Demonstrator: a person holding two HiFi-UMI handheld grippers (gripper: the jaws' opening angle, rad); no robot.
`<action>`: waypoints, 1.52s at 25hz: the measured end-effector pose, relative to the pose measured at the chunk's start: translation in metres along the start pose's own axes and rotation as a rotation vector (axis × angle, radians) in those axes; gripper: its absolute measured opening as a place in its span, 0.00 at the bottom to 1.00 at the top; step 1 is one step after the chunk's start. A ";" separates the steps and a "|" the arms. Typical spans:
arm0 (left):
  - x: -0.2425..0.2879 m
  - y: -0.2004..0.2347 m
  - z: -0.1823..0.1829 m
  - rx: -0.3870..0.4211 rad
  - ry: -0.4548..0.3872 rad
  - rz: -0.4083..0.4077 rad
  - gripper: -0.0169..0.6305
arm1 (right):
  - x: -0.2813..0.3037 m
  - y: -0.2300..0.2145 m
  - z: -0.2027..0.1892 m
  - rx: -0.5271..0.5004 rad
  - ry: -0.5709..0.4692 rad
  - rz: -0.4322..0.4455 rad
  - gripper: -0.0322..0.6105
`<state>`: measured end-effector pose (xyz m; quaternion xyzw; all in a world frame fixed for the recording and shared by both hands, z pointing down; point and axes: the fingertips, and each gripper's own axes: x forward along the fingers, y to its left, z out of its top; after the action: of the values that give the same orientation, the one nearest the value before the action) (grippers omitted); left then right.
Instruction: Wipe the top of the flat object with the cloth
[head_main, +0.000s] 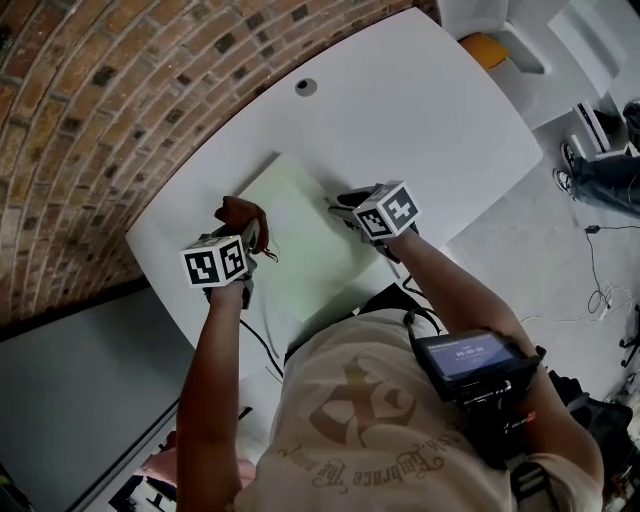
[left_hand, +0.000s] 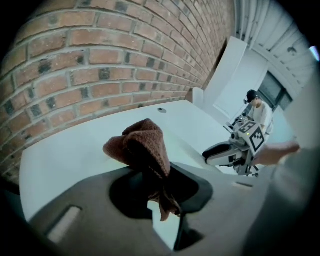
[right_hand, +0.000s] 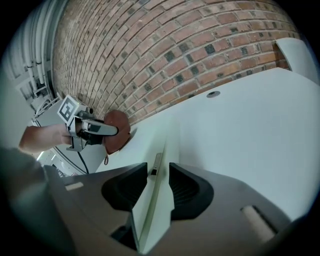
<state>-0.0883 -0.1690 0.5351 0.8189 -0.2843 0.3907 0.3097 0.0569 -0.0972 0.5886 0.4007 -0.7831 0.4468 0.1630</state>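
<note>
A pale green flat board (head_main: 300, 225) lies on the white table (head_main: 420, 110). My left gripper (head_main: 248, 232) is at the board's left edge, shut on a bunched brown cloth (head_main: 240, 212). In the left gripper view the cloth (left_hand: 145, 147) bulges up out of the jaws of that gripper (left_hand: 160, 185) and a corner hangs down. My right gripper (head_main: 345, 205) is at the board's right edge. In the right gripper view the board's edge (right_hand: 150, 200) runs between the jaws of that gripper (right_hand: 159, 180), which are closed on it. The cloth (right_hand: 117, 135) shows across the board.
A brick wall (head_main: 120, 90) curves round the table's far side. A round cable hole (head_main: 306, 87) sits in the table beyond the board. An orange object (head_main: 484, 48) is past the table's far right corner. Cables (head_main: 600, 290) lie on the grey floor at right.
</note>
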 end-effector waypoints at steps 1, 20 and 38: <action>0.008 -0.013 0.006 0.015 0.005 -0.028 0.15 | -0.001 0.001 -0.002 0.002 0.001 0.001 0.28; 0.087 -0.108 0.026 0.102 0.119 -0.199 0.15 | -0.002 -0.001 -0.010 0.014 0.002 0.016 0.27; -0.001 -0.002 -0.061 -0.191 0.022 -0.042 0.15 | -0.001 -0.003 -0.011 0.004 0.020 -0.016 0.27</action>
<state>-0.1164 -0.1228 0.5644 0.7871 -0.2995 0.3645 0.3974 0.0591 -0.0883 0.5960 0.4030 -0.7772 0.4510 0.1735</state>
